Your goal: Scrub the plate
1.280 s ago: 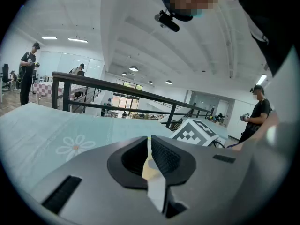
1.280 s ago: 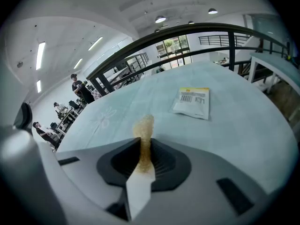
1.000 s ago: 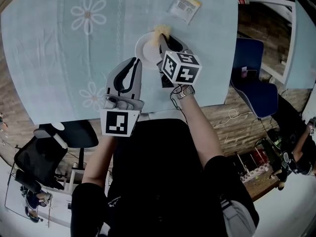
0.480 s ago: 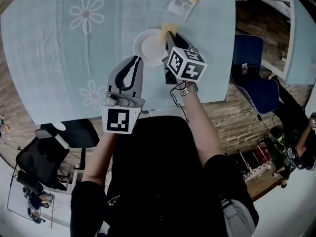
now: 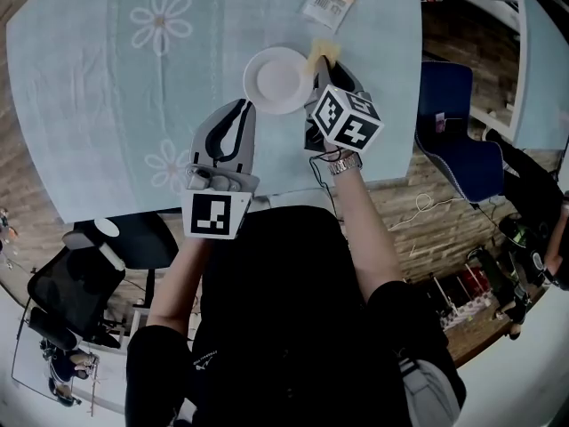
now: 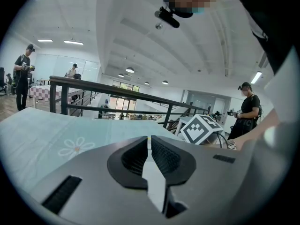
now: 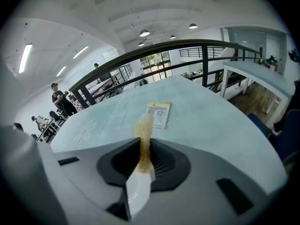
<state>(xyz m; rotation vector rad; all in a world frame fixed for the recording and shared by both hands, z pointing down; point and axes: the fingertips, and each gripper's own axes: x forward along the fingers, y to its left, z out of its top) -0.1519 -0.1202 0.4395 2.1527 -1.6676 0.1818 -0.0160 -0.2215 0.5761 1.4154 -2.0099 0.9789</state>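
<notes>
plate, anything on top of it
Nothing: the plate shows bare white. The sponge, pinched in the right gripper, is beside its right rim. The tablecloth under the plate is covered.

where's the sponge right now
In the head view the sponge is clamped in the right gripper, at the right edge of the plate, with the packet beyond it.

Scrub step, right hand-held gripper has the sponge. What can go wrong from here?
1. The plate lies loose on the tablecloth. The left hand-held gripper is shut and empty beside it, not holding it, so a scrub stroke may slide the plate.
2. The right hand-held gripper pinches the sponge by a narrow strip. It may fold or slip out under pressure.
</notes>
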